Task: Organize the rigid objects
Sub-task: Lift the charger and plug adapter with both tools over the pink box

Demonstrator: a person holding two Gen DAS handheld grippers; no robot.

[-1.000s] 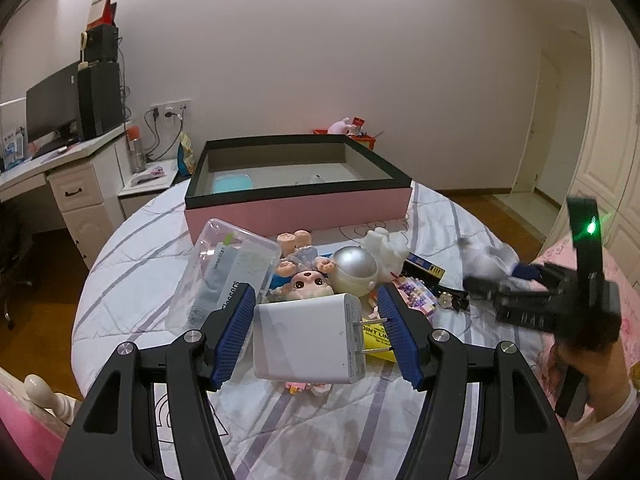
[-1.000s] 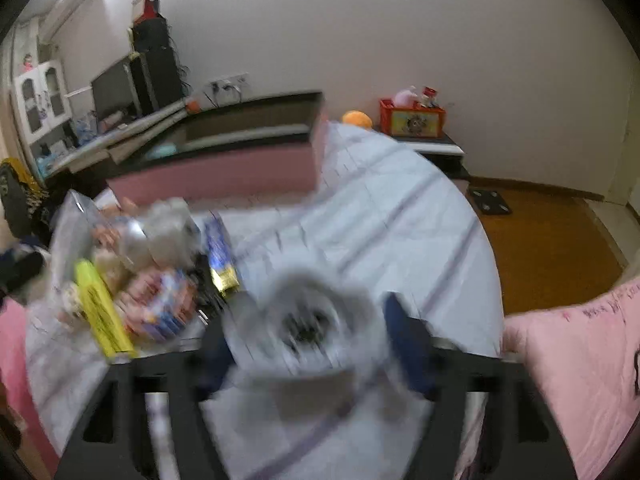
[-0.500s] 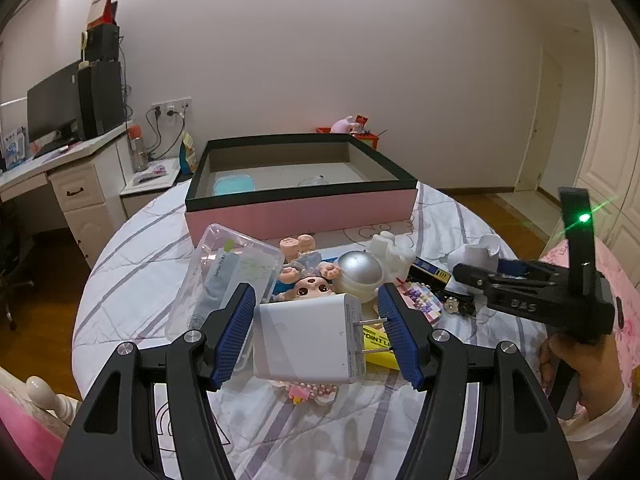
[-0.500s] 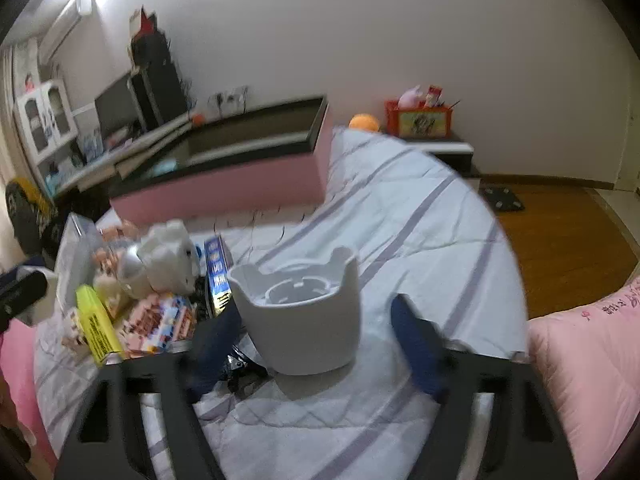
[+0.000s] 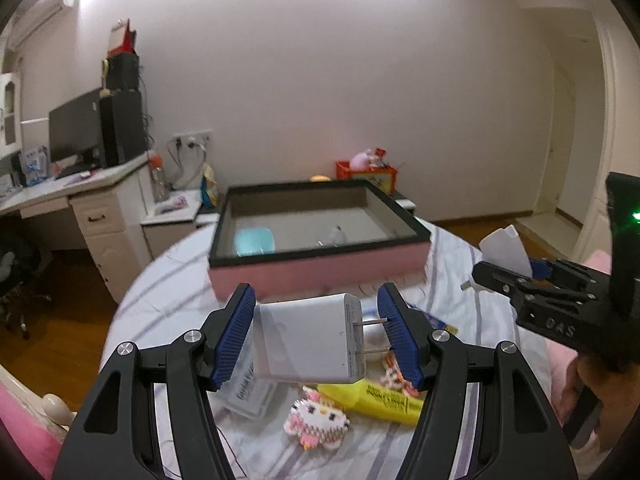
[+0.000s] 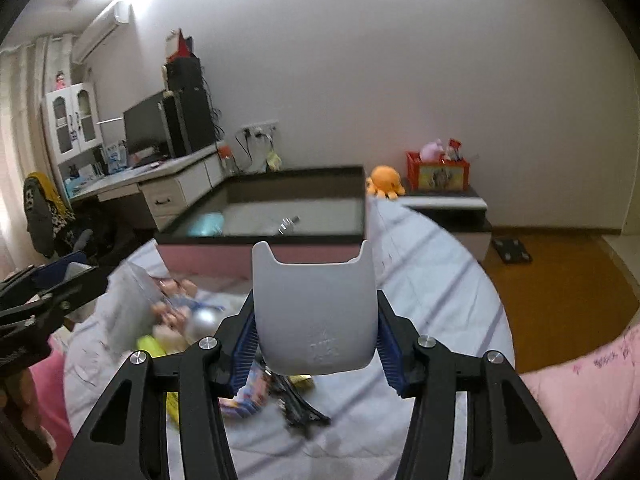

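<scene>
The white charger point(image 5: 310, 342) sat clamped in the left gripper point(image 5: 316, 338), held up just short of the pink box point(image 5: 320, 270). The right gripper point(image 6: 316, 340) had just closed its jaws and gripped the grey eared cup point(image 6: 314, 312), also raised in front of that box. Inside the box lay a pale blue item point(image 5: 255, 241) and what looked like a small clear bottle point(image 6: 287, 225), blurred. So two were stowed and two were in the air. Before the box, the yellow packet point(image 5: 376, 400), beaded pink figure point(image 5: 318, 422) and silver ball point(image 6: 206, 318) waited on the striped cloth point(image 6: 432, 288).
</scene>
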